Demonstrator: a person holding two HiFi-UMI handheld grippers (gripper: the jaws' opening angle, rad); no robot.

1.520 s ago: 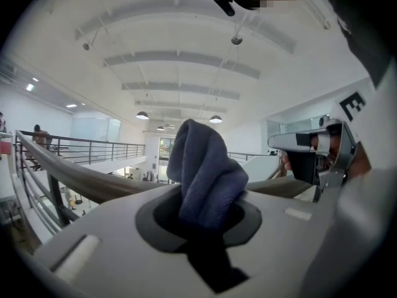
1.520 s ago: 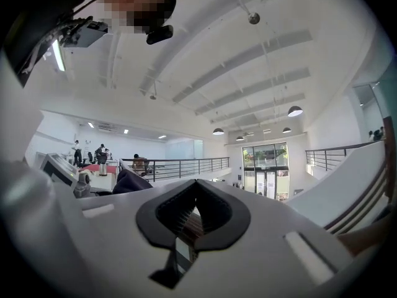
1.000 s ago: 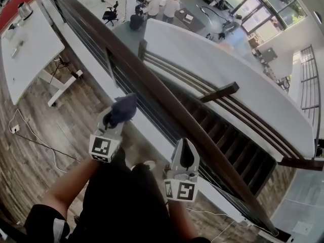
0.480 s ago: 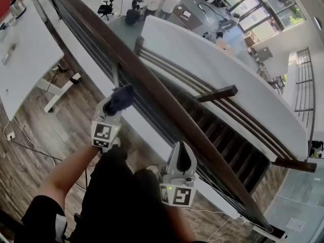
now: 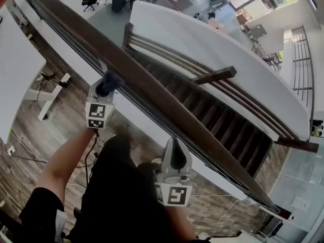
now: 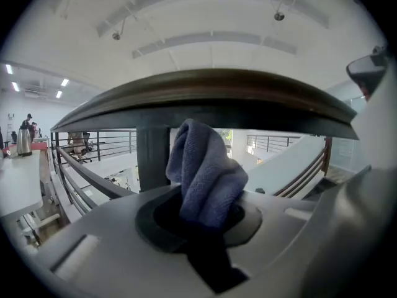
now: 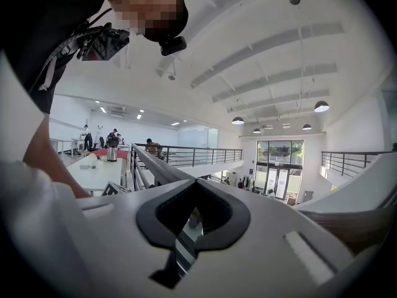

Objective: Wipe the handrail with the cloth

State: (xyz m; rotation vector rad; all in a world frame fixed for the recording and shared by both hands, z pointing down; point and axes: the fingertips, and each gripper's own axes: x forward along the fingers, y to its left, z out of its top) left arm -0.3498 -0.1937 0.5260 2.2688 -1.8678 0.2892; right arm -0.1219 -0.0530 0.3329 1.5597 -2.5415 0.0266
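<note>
Left gripper (image 5: pixel 105 89) and right gripper (image 5: pixel 175 153) were pale grey, black-padded — each bearing a black-and-white marker cube (image 5: pixel 97 116); the person wore black clothes (image 5: pixel 121 196).

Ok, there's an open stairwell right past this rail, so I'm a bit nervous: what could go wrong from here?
1. The cloth is only a bunched wad pinched in the left gripper. If dragging on the handrail tugs it loose, it could drop to the stairs beyond.
2. Little cloth sticks out, so the gripper's hard shell might scrape the wood.
</note>
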